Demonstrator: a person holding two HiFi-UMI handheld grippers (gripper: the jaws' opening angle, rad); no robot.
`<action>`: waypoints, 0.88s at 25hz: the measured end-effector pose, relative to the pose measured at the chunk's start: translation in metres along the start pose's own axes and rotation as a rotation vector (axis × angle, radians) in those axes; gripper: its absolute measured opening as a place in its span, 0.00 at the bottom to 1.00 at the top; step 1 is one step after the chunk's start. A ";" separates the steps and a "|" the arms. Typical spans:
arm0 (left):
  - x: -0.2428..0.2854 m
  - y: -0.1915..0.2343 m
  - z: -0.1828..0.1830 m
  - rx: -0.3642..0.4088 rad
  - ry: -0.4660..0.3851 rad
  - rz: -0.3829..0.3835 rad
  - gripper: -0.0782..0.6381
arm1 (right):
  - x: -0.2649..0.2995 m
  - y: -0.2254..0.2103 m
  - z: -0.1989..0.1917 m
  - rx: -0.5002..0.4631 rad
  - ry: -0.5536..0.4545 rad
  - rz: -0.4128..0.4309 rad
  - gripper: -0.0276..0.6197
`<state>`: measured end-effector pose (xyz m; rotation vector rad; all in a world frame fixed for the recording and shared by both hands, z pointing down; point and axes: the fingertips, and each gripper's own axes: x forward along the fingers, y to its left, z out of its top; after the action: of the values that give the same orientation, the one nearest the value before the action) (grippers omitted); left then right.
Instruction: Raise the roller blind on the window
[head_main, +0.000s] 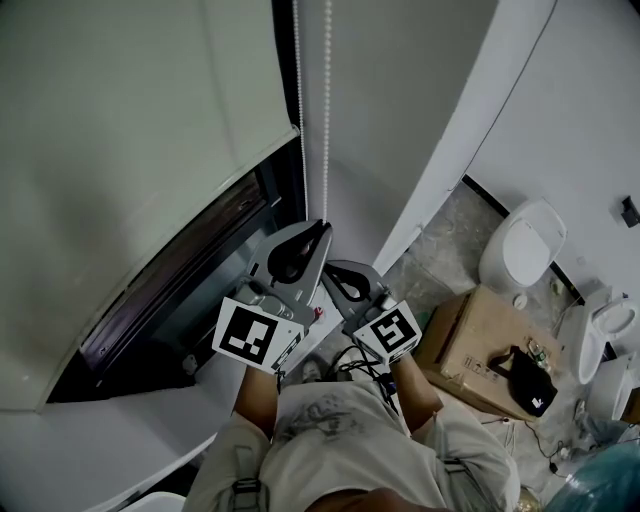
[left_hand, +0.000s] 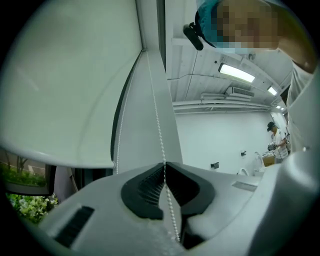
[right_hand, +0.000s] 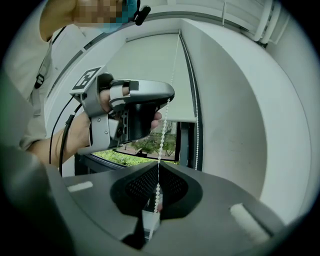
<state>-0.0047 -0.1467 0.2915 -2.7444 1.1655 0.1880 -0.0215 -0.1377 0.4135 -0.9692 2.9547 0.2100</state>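
At the window's (head_main: 180, 300) right edge, my left tool (head_main: 321, 230) is clamped shut on the right strand of the bead chain (head_main: 326, 120). My right tool (head_main: 333, 270) pinches the same strand just below. The blind (head_main: 130, 130) hangs partly down.

Both arms are being held up before the chest from bent elbows, with the left forearm (head_main: 257, 393) and the right forearm (head_main: 412, 386) being angled upward and the two grippers being brought close together. The left tongs (head_main: 321, 229) are being held a little higher and farther forward, with their jaws being pressed together on one strand of the bead chain (head_main: 326, 120), and the right tongs (head_main: 330, 268) are being closed on the same strand just below them. The left hand (right_hand: 103, 101) is being wrapped round its gripper's handle, with the fingers (right_hand: 156, 119) being curled underneath.
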 end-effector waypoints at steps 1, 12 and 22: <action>-0.001 0.000 0.000 -0.003 -0.003 0.003 0.14 | -0.001 0.000 0.000 0.001 0.001 -0.001 0.06; -0.004 -0.003 -0.028 -0.012 0.052 0.008 0.13 | -0.004 0.001 -0.030 0.036 0.087 -0.006 0.06; -0.010 -0.005 -0.077 -0.083 0.115 0.013 0.13 | -0.004 0.004 -0.079 0.089 0.164 -0.004 0.06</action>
<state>-0.0036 -0.1511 0.3690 -2.8547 1.2313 0.0827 -0.0192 -0.1435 0.4926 -1.0276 3.0774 -0.0022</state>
